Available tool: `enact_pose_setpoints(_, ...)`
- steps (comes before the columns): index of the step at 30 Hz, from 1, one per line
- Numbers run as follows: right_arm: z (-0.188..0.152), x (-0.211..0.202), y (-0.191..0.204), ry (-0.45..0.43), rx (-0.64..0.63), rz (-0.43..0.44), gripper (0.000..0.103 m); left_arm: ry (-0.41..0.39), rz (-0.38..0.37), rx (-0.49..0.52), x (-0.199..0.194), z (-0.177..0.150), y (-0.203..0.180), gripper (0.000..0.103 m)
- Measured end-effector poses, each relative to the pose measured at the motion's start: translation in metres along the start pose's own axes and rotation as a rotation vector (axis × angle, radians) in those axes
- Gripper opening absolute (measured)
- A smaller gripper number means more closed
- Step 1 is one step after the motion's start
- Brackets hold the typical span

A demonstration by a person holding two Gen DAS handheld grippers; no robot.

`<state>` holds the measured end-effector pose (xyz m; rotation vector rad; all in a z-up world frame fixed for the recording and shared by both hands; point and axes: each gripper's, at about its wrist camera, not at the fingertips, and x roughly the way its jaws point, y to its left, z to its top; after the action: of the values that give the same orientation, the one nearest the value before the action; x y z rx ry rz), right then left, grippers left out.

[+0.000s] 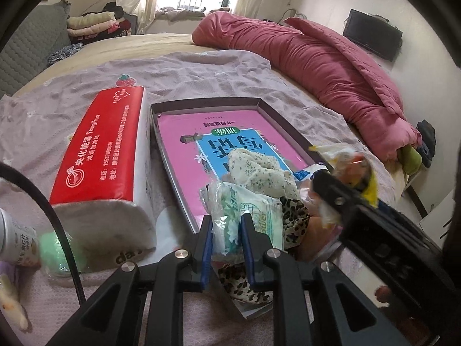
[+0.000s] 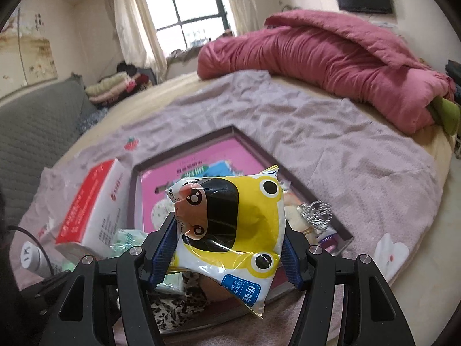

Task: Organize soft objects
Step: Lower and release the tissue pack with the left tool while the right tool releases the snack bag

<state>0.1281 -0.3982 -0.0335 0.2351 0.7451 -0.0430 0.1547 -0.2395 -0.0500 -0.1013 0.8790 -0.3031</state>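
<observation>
Two grippers each hold a soft pack over a box on a bed. The left gripper (image 1: 227,230) has its blue pads (image 1: 208,242) squeezed close on a small white and green crinkly tissue pack (image 1: 245,216), with only a narrow gap between the jaws. The right gripper (image 2: 227,248) has its jaws much wider, and they press on both sides of a puffy yellow plastic pack with a cartoon frog face (image 2: 230,225). From the left wrist camera the right gripper shows as a black bar coming in from the right, with a bit of the yellow pack at its tip.

Just under both packs sits a shallow dark cardboard box tray (image 1: 207,102). A pink book with a blue picture (image 1: 207,132) lies flat on its floor. At the near end of the tray there is a cream cloth with tiny flowers (image 1: 259,170), and a leopard print cloth (image 1: 294,219) hangs over the near edge. Something silver and shiny (image 2: 317,210) lies at the right side of the tray.

Beside the tray on its left, very close to it, lies a big red and white pack of paper tissues (image 1: 103,155). A pale green soft thing (image 1: 57,250) and a white bottle (image 1: 14,236) lie near its end.

All of this rests on a wrinkled light purple blanket (image 1: 201,72). Far back lies a rolled pink quilt (image 1: 317,63).
</observation>
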Motion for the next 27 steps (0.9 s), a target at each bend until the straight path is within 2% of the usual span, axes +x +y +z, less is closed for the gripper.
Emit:
enact_pose_setpoints(10, -0.003, 0.022, 0.006, 0.082, -0.027, -0.006, 0.067, -0.001, -0.02, -0.006, 0.0, -0.001, 0.003, 0.02)
enact_pose_setpoints(13, -0.003, 0.023, 0.008, 0.083, -0.033, -0.015, 0.067, -0.001, -0.024, -0.009, 0.0, -0.002, 0.003, 0.02)
enact_pose_setpoints(15, -0.003, 0.023, 0.009, 0.078, -0.035, -0.014, 0.07, 0.0, -0.025, -0.011, 0.0, -0.002, 0.003, 0.02)
enact_pose_setpoints(16, -0.003, 0.022, 0.009, 0.074, -0.034, -0.011, 0.074, -0.001, -0.027, -0.011, 0.0, -0.002, 0.003, 0.02)
enact_pose_setpoints(18, -0.003, 0.022, 0.009, 0.071, -0.035, -0.009, 0.074, -0.003, -0.026, -0.008, 0.001, -0.002, 0.003, 0.02)
enact_pose_setpoints(22, -0.002, 0.012, 0.008, 0.028, -0.031, -0.007, 0.075, -0.006, -0.025, -0.006, 0.0, -0.002, 0.002, 0.02)
enact_pose_setpoints(27, 0.0, -0.009, 0.001, -0.071, 0.0, -0.003, 0.075, -0.001, -0.035, -0.015, 0.0, -0.001, 0.003, 0.021)
